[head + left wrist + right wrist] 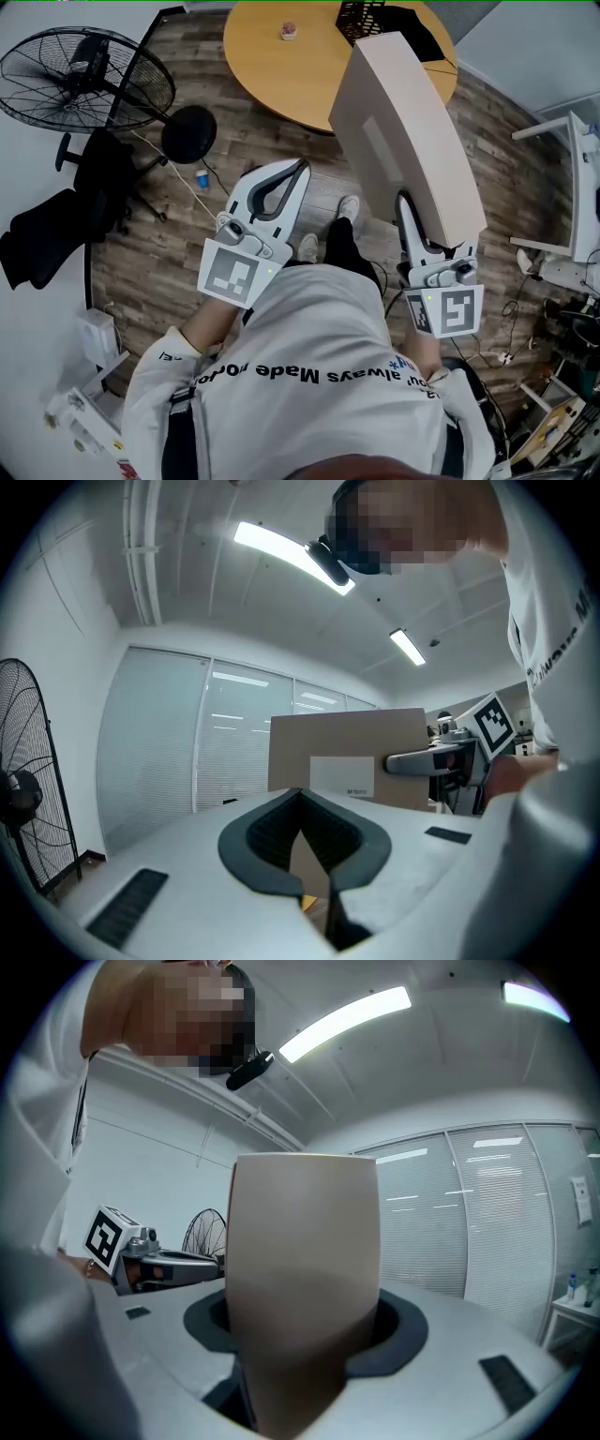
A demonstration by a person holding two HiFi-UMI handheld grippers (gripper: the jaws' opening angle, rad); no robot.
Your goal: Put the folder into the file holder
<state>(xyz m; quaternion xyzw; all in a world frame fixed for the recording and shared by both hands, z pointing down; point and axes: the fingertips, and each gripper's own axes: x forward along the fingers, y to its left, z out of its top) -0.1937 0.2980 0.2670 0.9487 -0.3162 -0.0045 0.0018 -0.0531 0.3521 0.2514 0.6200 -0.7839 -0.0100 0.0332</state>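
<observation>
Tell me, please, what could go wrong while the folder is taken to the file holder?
1. The right gripper grips the folder at one end only, with most of it sticking out, so it could tilt or slip.
2. The left gripper is shut and empty, giving no support.
3. In the head view the folder covers part of the file holder on the round table, so aiming may be off.

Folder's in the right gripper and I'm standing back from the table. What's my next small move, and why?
Probably carry the folder forward toward the black mesh file holder. The right gripper is already clamped on the folder's lower end, but the holder stands at the far side of the round table, well ahead of it. The left gripper is shut and empty.
</observation>
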